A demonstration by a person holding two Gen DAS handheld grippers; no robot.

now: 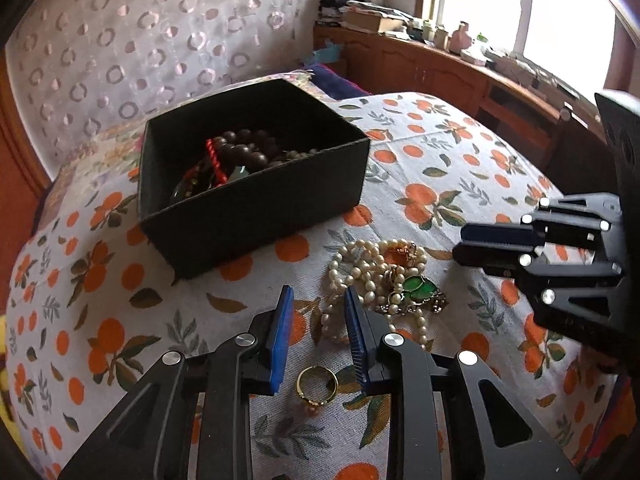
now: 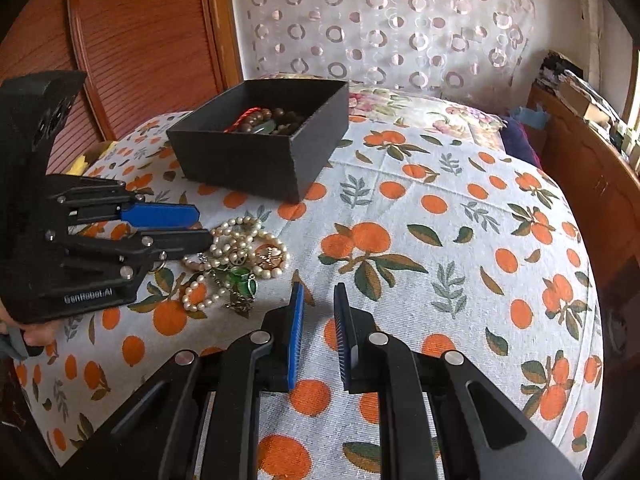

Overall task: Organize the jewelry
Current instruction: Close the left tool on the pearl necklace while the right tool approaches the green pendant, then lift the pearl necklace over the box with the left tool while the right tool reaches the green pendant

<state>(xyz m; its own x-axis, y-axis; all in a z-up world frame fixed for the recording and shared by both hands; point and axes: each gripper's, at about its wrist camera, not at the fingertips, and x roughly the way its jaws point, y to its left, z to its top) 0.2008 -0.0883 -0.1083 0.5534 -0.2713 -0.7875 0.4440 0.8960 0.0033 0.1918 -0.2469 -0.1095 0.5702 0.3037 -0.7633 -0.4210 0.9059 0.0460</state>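
A black open box [image 1: 256, 184] holds brown bead strings and a red cord; it also shows in the right wrist view [image 2: 256, 160]. A pile of pearl necklace [image 1: 360, 268] with a green pendant [image 1: 418, 289] lies on the orange-print cloth, also in the right wrist view [image 2: 236, 256]. A gold ring [image 1: 317, 388] lies on the cloth between the open jaws of my left gripper [image 1: 318, 300], well back from the tips and untouched. My right gripper [image 2: 318, 296] is open and empty, to the right of the pile; it shows in the left view [image 1: 460, 246].
The cloth-covered surface [image 2: 440, 240] curves down at its edges. A wooden cabinet [image 1: 440, 76] with stacked books and small bottles runs along the window side. A curtain with ring pattern [image 2: 380, 32] hangs behind the box.
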